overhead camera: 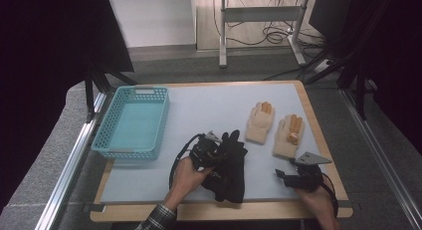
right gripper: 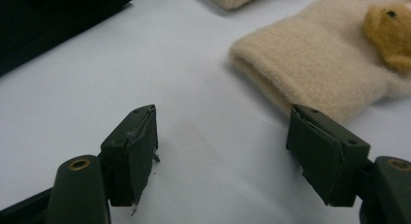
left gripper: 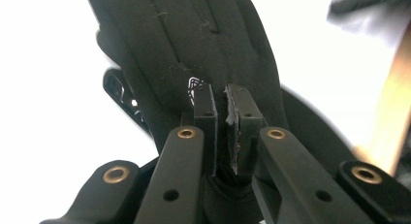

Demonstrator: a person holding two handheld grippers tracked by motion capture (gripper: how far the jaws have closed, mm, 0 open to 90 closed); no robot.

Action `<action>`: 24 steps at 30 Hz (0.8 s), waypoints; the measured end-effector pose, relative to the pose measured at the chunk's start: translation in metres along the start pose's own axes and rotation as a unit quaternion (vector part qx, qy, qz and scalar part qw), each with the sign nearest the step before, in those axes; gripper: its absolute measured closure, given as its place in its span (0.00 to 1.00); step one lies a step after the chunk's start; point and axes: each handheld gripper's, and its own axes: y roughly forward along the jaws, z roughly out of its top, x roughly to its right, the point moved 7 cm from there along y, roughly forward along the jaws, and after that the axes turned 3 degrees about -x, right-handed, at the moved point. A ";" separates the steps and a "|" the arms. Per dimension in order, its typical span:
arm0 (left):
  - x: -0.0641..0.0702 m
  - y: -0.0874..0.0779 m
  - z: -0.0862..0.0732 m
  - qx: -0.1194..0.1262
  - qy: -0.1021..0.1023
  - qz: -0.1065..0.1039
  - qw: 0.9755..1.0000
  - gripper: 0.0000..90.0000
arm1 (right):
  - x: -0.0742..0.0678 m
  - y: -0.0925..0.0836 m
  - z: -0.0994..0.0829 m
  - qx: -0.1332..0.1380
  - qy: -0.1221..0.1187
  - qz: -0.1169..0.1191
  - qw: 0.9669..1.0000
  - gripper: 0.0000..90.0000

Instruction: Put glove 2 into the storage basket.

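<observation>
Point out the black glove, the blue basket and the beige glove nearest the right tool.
black glove (overhead camera: 231, 165), high view, on the palm area.
blue basket (overhead camera: 115, 113), high view, on its left wall.
beige glove (overhead camera: 284, 143), high view, on the cuff end.

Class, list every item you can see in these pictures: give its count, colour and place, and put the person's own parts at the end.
Black gloves: a pile, count unclear, black, front middle of the mat; a fold is pinched in the left gripper.
Cream gloves: two, cream with orange-brown trim, right part of the mat, side by side, fingers pointing away.
Basket: one, turquoise, left part of the mat, nothing in it.
Mat: one, pale grey, covering the table top.
Table: one, light wood edge around the mat.
Left gripper: one, black, shut on the black gloves.
Right gripper: one, black, open over bare mat near a cream glove cuff.
Hands: two, at the front edge, each holding a gripper.
</observation>
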 end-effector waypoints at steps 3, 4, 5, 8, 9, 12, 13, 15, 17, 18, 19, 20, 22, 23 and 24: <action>0.007 -0.008 0.000 0.025 -0.051 0.017 0.998 0.93 | 0.000 0.000 0.000 0.000 0.001 0.001 1.000 0.30; 0.009 -0.008 -0.002 0.024 -0.061 0.026 0.998 0.93 | 0.000 0.000 0.000 0.000 0.000 0.001 1.000 0.30; 0.011 -0.005 -0.004 0.025 -0.074 0.031 0.996 0.93 | 0.000 0.000 0.000 0.000 0.000 0.000 1.000 0.30; 0.020 0.006 -0.008 0.037 -0.111 0.015 0.993 0.92 | 0.000 0.000 0.000 0.000 0.000 0.000 1.000 0.30; 0.022 0.010 -0.009 0.034 -0.109 0.017 0.993 0.92 | 0.000 0.000 0.000 0.000 0.000 0.000 1.000 0.30; 0.024 0.018 -0.008 0.035 -0.098 0.024 0.994 0.74 | 0.000 0.000 0.000 0.000 0.001 0.001 1.000 0.30; 0.022 0.017 -0.007 0.039 -0.090 0.027 0.995 0.64 | 0.000 0.000 0.000 0.001 0.001 0.001 1.000 0.30; 0.019 0.010 -0.008 0.046 -0.076 0.044 0.995 0.52 | 0.000 0.000 0.000 0.000 0.001 0.001 1.000 0.30; 0.015 0.001 -0.010 0.058 -0.059 0.055 0.995 0.44 | 0.000 0.000 0.000 0.000 0.001 0.000 1.000 0.30; 0.013 -0.003 -0.012 0.061 -0.052 0.065 0.995 0.41 | 0.000 0.000 0.000 0.000 0.001 0.000 1.000 0.30; 0.010 -0.006 -0.014 0.059 -0.043 0.075 0.994 0.40 | 0.000 0.000 0.000 0.000 0.000 0.000 1.000 0.30; 0.007 -0.009 -0.017 0.060 -0.033 0.085 0.994 0.38 | 0.000 0.000 0.000 0.000 0.000 0.000 1.000 0.30; -0.001 -0.012 -0.023 0.063 -0.019 0.100 0.993 0.36 | 0.000 0.000 0.000 -0.001 -0.001 -0.001 1.000 0.30; -0.005 -0.013 -0.027 0.062 -0.013 0.106 0.992 0.35 | -0.001 0.000 0.000 -0.001 0.000 0.000 1.000 0.30; -0.011 -0.014 -0.031 0.057 -0.008 0.121 0.991 0.33 | -0.001 -0.001 0.000 -0.002 0.000 -0.001 1.000 0.32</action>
